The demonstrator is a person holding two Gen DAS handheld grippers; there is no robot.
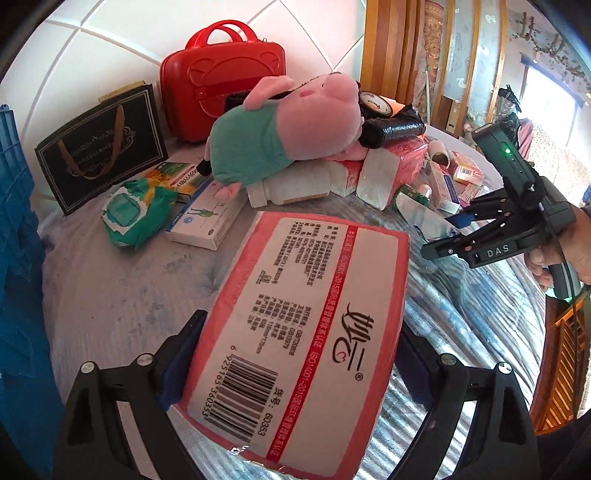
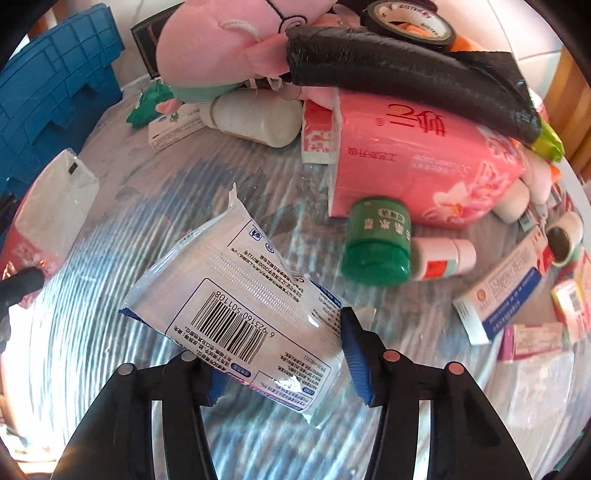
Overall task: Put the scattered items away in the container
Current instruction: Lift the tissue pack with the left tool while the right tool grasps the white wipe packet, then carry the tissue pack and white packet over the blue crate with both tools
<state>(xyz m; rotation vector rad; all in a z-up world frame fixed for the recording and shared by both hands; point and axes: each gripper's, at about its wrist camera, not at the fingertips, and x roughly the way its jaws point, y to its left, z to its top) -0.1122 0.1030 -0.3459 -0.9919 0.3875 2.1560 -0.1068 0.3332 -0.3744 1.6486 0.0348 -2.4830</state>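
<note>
Scattered items across a round counter (image 1: 110, 295) under clear plastic sheeting. Blue container (image 1: 14, 221) at far left edge, touching nothing visible.

Left gripper (image 1: 295, 369): clamped on one pink tissue pack (image 1: 295, 332), barcode side up, lifted over the counter. Right gripper (image 2: 280, 350): closed on one white-and-blue sachet (image 2: 240, 295), also barcode up.

Counted in the far pile: one pink pig plush (image 1: 280, 125) lying on top; one black bag roll (image 2: 406, 81) across a second tissue pack (image 2: 413, 166); one tape roll (image 2: 410, 26); one white bottle (image 2: 255, 118) on its side; one green jar (image 2: 376, 243) touching a small white bottle (image 2: 443, 258); several medicine boxes (image 2: 498, 299) at right.

Behind: one red case (image 1: 221, 85), one black gift bag (image 1: 103, 144). Green wipes pack (image 1: 136, 214) near left.
</note>
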